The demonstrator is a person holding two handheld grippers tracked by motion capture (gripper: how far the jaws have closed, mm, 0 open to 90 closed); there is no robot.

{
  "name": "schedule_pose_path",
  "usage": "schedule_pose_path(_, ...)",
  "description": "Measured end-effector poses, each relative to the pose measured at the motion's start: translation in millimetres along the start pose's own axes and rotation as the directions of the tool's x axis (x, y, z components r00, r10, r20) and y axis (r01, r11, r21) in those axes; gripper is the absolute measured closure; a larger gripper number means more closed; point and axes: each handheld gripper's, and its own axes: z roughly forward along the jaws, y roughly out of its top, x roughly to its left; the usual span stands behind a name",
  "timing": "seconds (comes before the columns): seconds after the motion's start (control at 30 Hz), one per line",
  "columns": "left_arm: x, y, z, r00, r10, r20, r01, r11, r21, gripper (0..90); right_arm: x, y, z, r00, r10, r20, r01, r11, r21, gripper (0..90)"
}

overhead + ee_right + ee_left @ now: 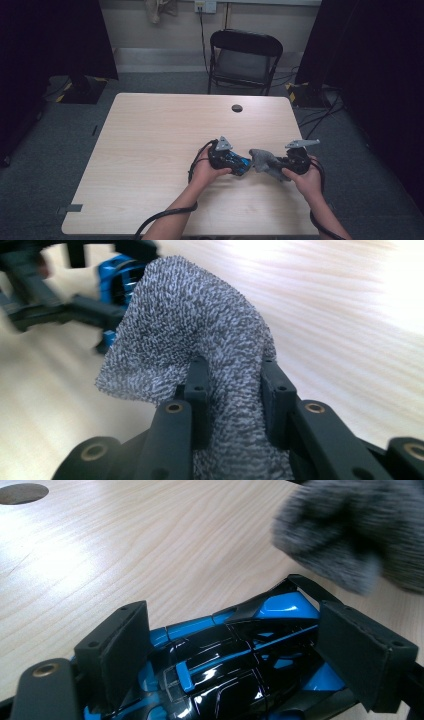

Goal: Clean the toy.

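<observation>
Near the table's (150, 130) front edge, the left gripper (239, 165) clamps a blue toy car (235, 650) while the right gripper (280, 165) pinches a grey cloth (200, 350) just beside it

Your left gripper view: toy car (240, 655) tail cut off at bottom edge, sides hidden behind pads; grey cloth (345, 530) blurred, cropped top/right. Your right gripper view: car and left gripper (65, 295) blurred, mostly behind cloth. Cloth's lower end buried btwn jaws.

One toy car (240, 650), one grey cloth (200, 350), two grippers, apparently one chair (245, 57)
</observation>
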Motion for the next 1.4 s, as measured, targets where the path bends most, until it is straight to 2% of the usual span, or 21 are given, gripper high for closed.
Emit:
schedule_pose_path(0.13,0.1,0.3,0.1,1.0000,0.000,0.001,0.000,1.0000,0.002,14.2,12.3,-5.8,-8.4,0.9968,-0.046,-0.065,0.046,0.9989,-0.013,71.1)
schedule_pose_path(0.2,0.2,0.6,0.2,1.0000,-0.001,0.002,0.001,1.0000,0.004,14.2,20.6,-8.7,-9.1,0.9914,-0.072,-0.109,0.072,0.9974,-0.006,71.0)
schedule_pose_path(0.27,0.2,0.5,0.2,1.0000,-0.001,0.002,0.001,1.0000,0.003,14.2,29.9,-11.9,-6.6,0.9825,-0.102,-0.156,0.104,0.9946,0.006,71.0)
schedule_pose_path(0.33,0.2,0.1,0.1,1.0000,0.000,0.001,0.000,1.0000,0.001,14.2,40.0,-16.1,-1.0,0.9696,-0.125,-0.210,0.131,0.9913,0.014,71.0)
schedule_pose_path(0.43,0.1,0.2,0.1,1.0000,0.000,0.001,0.000,1.0000,0.002,14.2,49.6,-19.9,10.6,0.9582,-0.150,-0.244,0.169,0.9839,0.059,70.9)
schedule_pose_path(0.53,-0.2,0.1,0.2,1.0000,0.000,0.001,0.000,1.0000,-0.001,14.2,53.9,-22.4,26.4,0.9606,-0.153,-0.232,0.185,0.9752,0.122,70.7)
schedule_pose_path(0.63,-0.2,0.1,0.2,1.0000,0.001,0.002,-0.001,1.0000,0.000,14.3,50.6,-18.5,36.2,0.9739,-0.110,-0.198,0.138,0.9815,0.133,70.8)
schedule_pose_path(0.7,-0.2,0.1,0.2,1.0000,0.000,0.002,0.000,1.0000,-0.001,14.3,46.5,-13.8,38.4,0.9806,-0.105,-0.166,0.129,0.9815,0.142,70.8)
schedule_pose_path(0.9,-0.1,0.0,0.1,1.0000,0.000,-0.001,0.000,1.0000,-0.001,14.3,36.1,-4.7,42.3,0.9867,-0.096,-0.131,0.117,0.9796,0.163,70.8)
schedule_pose_path(1.07,0.1,0.0,0.1,1.0000,-0.001,0.000,0.001,1.0000,-0.001,14.3,27.1,-6.8,40.7,0.9913,-0.069,-0.112,0.085,0.9860,0.144,70.9)
schedule_pose_path(1.23,0.0,0.0,0.0,1.0000,0.000,0.000,0.000,1.0000,0.000,14.3,13.0,-8.3,37.0,0.9979,-0.026,-0.060,0.033,0.9916,0.125,70.9)
schedule_pose_path(1.4,0.0,0.1,0.1,1.0000,0.000,0.001,0.000,1.0000,0.000,14.3,2.7,-6.6,38.8,0.9998,0.008,-0.017,-0.007,0.9952,0.097,70.9)
